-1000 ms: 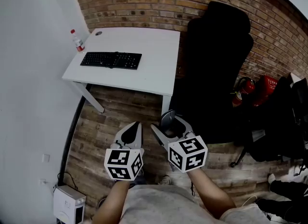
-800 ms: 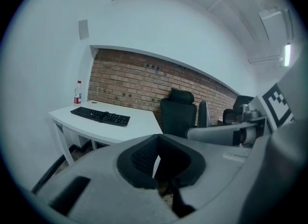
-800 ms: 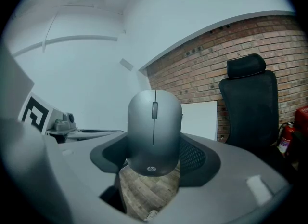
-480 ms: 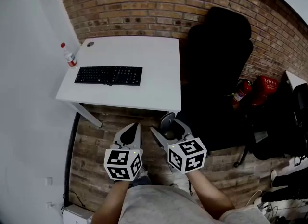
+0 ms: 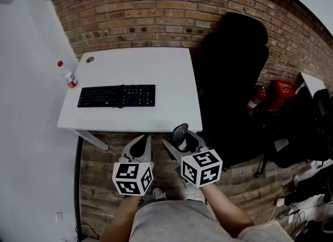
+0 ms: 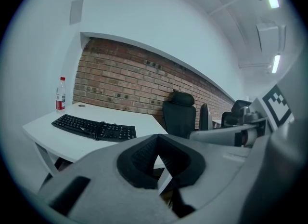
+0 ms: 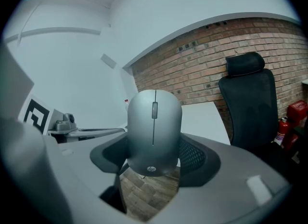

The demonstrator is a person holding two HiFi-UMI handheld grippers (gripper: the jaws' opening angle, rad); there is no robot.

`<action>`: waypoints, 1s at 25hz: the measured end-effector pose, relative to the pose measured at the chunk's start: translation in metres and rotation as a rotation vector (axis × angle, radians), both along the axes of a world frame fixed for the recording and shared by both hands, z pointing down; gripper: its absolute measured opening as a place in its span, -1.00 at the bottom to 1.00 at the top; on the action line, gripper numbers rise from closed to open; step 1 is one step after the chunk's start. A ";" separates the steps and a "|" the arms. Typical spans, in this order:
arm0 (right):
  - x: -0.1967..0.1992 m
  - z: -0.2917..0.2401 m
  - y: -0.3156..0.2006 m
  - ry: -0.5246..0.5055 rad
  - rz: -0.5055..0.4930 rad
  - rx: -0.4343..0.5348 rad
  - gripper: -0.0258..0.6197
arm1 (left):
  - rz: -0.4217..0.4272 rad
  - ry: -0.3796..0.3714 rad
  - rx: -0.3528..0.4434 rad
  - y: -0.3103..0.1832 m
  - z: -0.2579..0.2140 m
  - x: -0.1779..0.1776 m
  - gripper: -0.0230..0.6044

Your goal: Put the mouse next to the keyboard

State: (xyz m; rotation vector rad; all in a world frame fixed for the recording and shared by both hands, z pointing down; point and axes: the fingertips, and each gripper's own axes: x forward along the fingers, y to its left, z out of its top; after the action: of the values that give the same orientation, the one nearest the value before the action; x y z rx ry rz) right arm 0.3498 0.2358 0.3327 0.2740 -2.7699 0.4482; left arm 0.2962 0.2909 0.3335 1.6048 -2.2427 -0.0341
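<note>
My right gripper [image 5: 179, 138] is shut on a grey mouse [image 7: 153, 129], held upright between its pads with the scroll wheel facing the camera. That mouse [image 5: 180, 131] pokes up just short of the white desk's front edge in the head view. A black keyboard [image 5: 117, 96] lies on the left part of the white desk [image 5: 156, 74]; it also shows in the left gripper view as the keyboard [image 6: 94, 127]. My left gripper [image 5: 139, 145] hangs beside the right one over the wood floor, its jaws closed with nothing between them.
A water bottle [image 5: 67, 75] stands at the desk's left edge, and a small round grommet [image 5: 90, 59] sits at the back left. A black office chair [image 5: 234, 79] is right of the desk. A red fire extinguisher [image 5: 256, 98] and dark bags lie at the right.
The desk has come nearer and lower in the head view as I walk toward it. Both grippers keep their pose, the mouse still held in the right one.
</note>
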 end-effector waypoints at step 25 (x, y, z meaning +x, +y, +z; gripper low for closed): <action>-0.084 0.028 -0.038 0.042 0.054 -0.048 0.05 | 0.033 0.047 -0.012 -0.030 0.023 -0.092 -0.95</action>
State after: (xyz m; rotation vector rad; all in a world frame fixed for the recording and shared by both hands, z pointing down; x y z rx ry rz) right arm 0.2662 0.1982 0.3603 0.3439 -2.7118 0.5160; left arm 0.2043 0.2605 0.3564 1.6175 -2.1765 -0.0483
